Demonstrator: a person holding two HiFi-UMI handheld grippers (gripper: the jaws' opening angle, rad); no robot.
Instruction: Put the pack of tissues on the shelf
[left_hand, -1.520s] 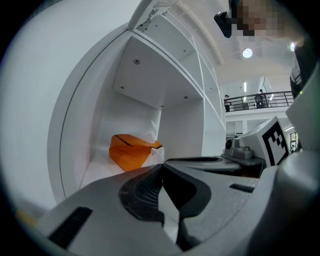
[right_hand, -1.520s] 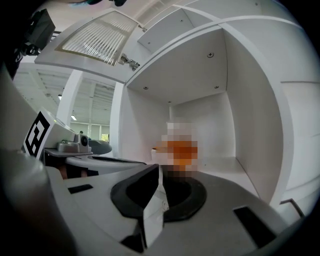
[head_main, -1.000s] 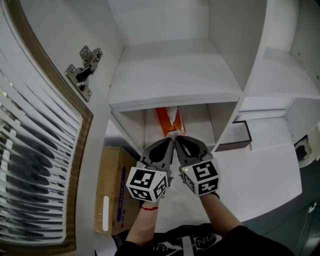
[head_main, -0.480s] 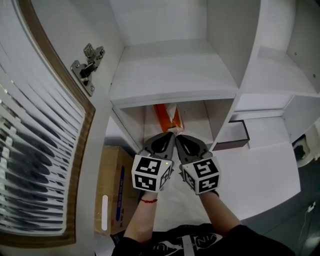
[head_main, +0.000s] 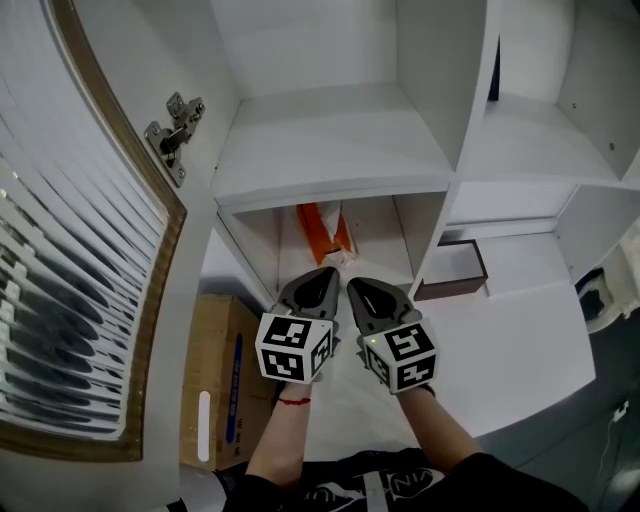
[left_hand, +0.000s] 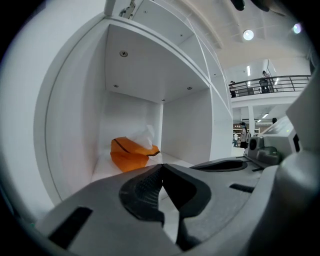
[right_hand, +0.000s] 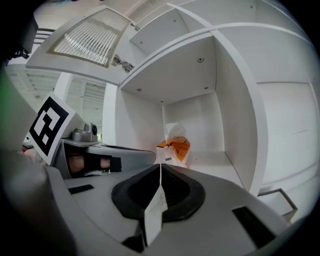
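Head view has your two claws side by side at the mouth of the lower compartment of the white shelf (head_main: 330, 185), both pointing inward. The pack of tissues (head_main: 322, 232) lies on that compartment's floor, well inside and nearer its left wall, clear of both claws. It is orange, and in the right gripper view a tuft of white tissue stands up from its top. Your left claw (left_hand: 161, 167) has its jaws pressed together with nothing between them. Your right claw (right_hand: 160, 166) is also pressed together, and its jaws pinch a thin white slip (right_hand: 155, 207) that runs edge-on along the seam. On the ledge to the right of the compartment sits a dark brown box (head_main: 455, 270). A cardboard box (head_main: 215, 370) stands low on the left, under the open door, whose metal hinge (head_main: 172, 135) shows.
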